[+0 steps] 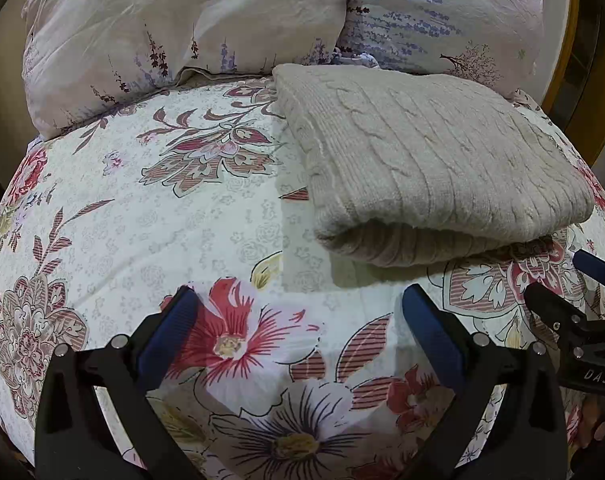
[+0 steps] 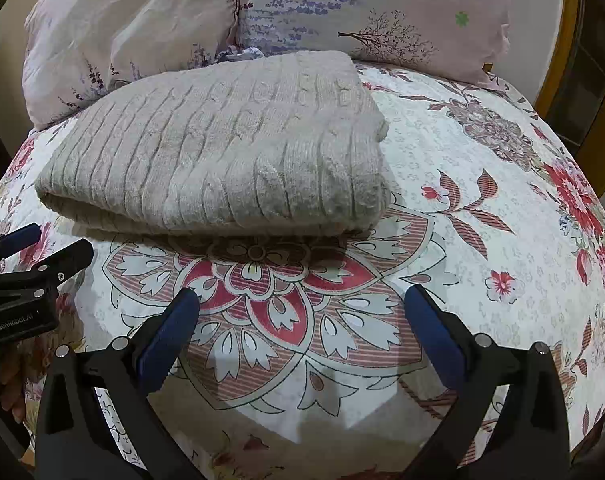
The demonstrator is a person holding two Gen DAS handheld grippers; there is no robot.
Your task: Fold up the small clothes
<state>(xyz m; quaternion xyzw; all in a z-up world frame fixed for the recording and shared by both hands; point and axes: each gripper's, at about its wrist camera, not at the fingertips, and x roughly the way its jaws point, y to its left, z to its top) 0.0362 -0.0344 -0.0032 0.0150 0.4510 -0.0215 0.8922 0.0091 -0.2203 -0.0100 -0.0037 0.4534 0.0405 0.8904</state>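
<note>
A beige cable-knit sweater (image 1: 430,160) lies folded into a thick rectangle on the floral bedspread (image 1: 142,220). It also shows in the right wrist view (image 2: 222,152), folded edge toward me. My left gripper (image 1: 298,300) is open and empty, hovering over the bedspread, short of the sweater's near left corner. My right gripper (image 2: 302,300) is open and empty, just in front of the sweater's near edge. Each gripper shows at the edge of the other's view, the right one in the left wrist view (image 1: 574,292) and the left one in the right wrist view (image 2: 34,256).
Two pale floral pillows (image 1: 174,28) (image 1: 442,12) stand behind the sweater at the head of the bed. They also show in the right wrist view (image 2: 134,24) (image 2: 382,4). A wooden frame (image 2: 562,60) rises at the right.
</note>
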